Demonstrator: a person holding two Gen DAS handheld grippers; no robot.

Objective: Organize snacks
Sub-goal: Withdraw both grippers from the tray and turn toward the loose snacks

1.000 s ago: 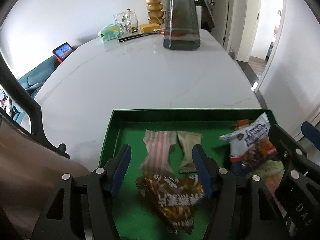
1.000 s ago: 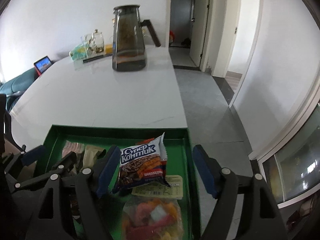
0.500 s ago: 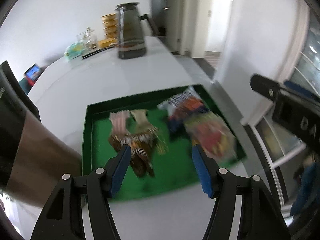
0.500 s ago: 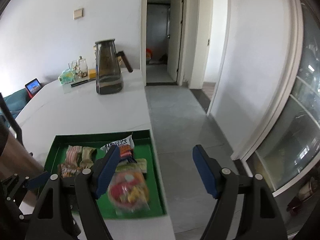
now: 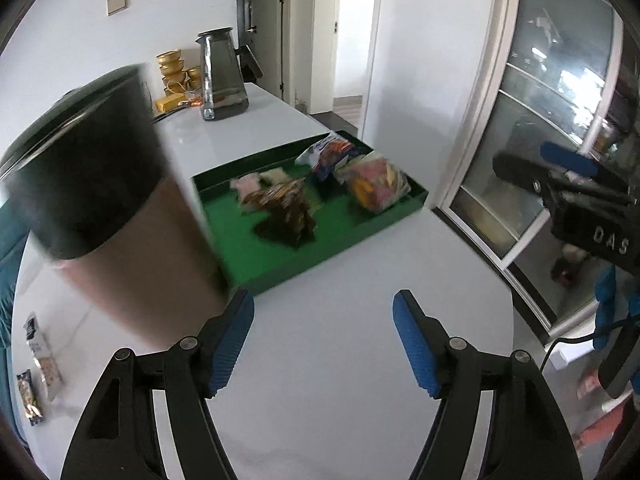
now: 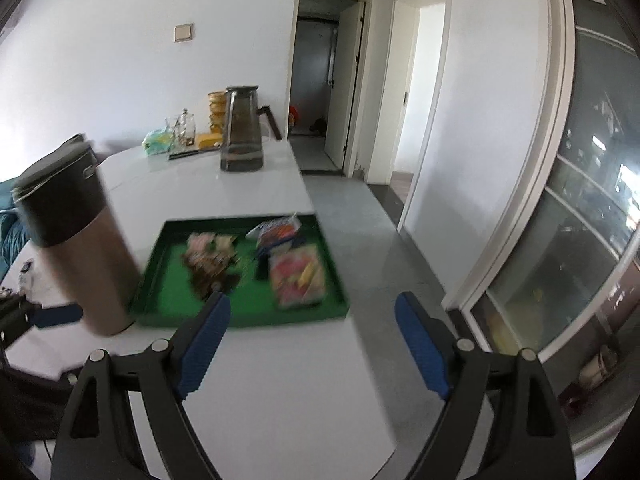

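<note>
A green tray [image 5: 416, 196] [image 6: 240, 322] lies on the white table and holds several snacks. They are a brown packet [image 5: 288, 208] [image 6: 208, 268], a pink striped one [image 5: 248, 182], a blue-and-white biscuit pack [image 5: 328, 152] [image 6: 276, 232] and a clear bag of colourful sweets [image 5: 372, 184] [image 6: 298, 276]. My left gripper [image 5: 324, 340] hovers over bare table short of the tray, its jaws opening, nothing between them. My right gripper [image 6: 314, 332] hangs near the table's right edge, jaws also opening and empty. Loose snack packets [image 5: 36, 348] lie at the far left.
A tall brown flask with a black lid [image 5: 120, 216] [image 6: 76, 240] stands close to the tray's left side. A dark glass pitcher [image 5: 222, 76] [image 6: 242, 136], gold bowls [image 5: 174, 68] and glassware sit at the table's far end. Floor and a glass door lie to the right.
Both grippers have drawn back and risen away from the tray, which now looks smaller and farther. Both pairs of jaws stand wider. The flask has come into view.
</note>
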